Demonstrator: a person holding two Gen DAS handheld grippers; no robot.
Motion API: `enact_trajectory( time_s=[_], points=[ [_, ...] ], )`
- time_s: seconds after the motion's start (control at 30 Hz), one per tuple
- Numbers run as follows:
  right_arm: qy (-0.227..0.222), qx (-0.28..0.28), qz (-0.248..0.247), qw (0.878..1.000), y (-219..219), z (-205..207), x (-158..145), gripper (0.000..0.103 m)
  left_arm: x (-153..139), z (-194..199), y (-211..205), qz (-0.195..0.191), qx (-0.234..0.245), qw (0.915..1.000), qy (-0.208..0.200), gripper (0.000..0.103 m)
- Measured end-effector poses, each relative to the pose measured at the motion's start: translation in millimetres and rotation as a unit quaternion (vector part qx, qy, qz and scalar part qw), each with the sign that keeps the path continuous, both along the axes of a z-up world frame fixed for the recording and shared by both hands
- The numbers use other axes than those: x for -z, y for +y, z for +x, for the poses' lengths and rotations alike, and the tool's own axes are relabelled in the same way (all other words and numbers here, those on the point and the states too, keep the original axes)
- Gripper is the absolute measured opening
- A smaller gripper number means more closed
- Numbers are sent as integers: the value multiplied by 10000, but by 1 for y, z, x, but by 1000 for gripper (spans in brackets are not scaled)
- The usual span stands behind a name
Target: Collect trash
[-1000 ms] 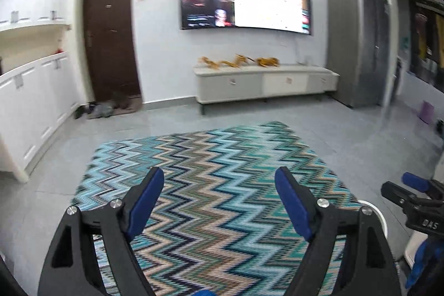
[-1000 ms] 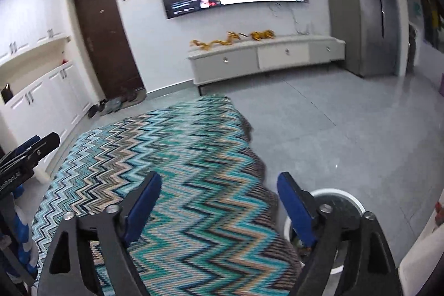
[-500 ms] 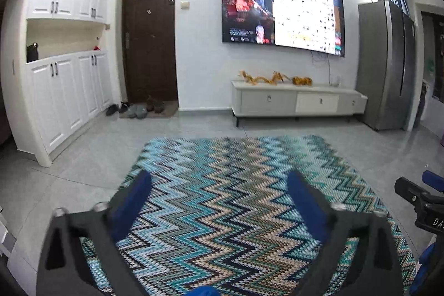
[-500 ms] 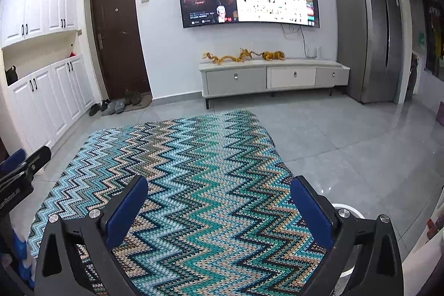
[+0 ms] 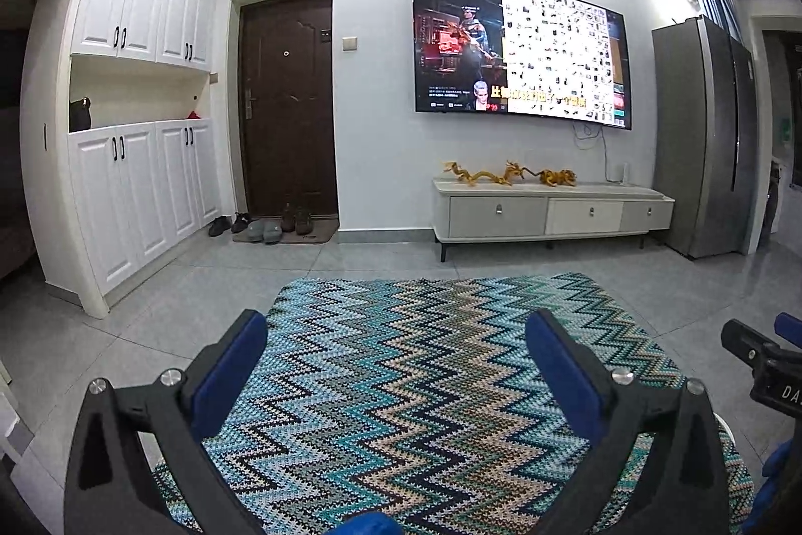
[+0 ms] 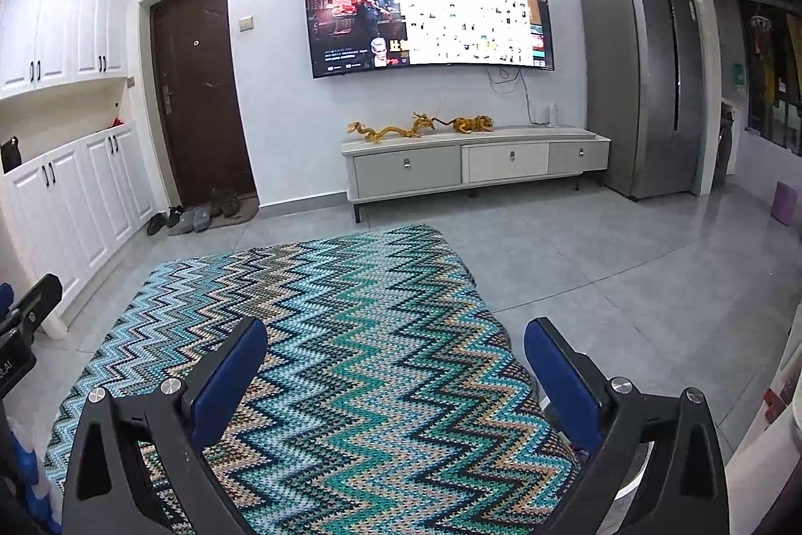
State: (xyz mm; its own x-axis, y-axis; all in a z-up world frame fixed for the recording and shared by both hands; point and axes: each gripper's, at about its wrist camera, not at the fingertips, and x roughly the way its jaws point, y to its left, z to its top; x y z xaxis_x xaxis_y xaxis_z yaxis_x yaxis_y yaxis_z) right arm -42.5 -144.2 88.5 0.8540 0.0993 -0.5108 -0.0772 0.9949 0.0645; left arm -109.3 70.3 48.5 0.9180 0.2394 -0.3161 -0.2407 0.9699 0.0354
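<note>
Living room with grey tile floor, zigzag rug in front, wall TV above a low cabinet. Left gripper and right gripper side by side above the rug, jaws wide apart, empty. No trash to be made out anywhere.

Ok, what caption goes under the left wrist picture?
Open left gripper, holding nothing, hovers over a zigzag rug, facing the TV and door.
</note>
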Motion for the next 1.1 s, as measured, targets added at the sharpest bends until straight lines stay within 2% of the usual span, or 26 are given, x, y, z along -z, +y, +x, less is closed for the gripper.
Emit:
enact_trajectory(
  time_s=[1.1],
  points=[
    [91, 176, -75, 9998, -4, 0, 20, 103, 14, 3, -4, 41, 0, 9999, 155, 103]
  ],
)
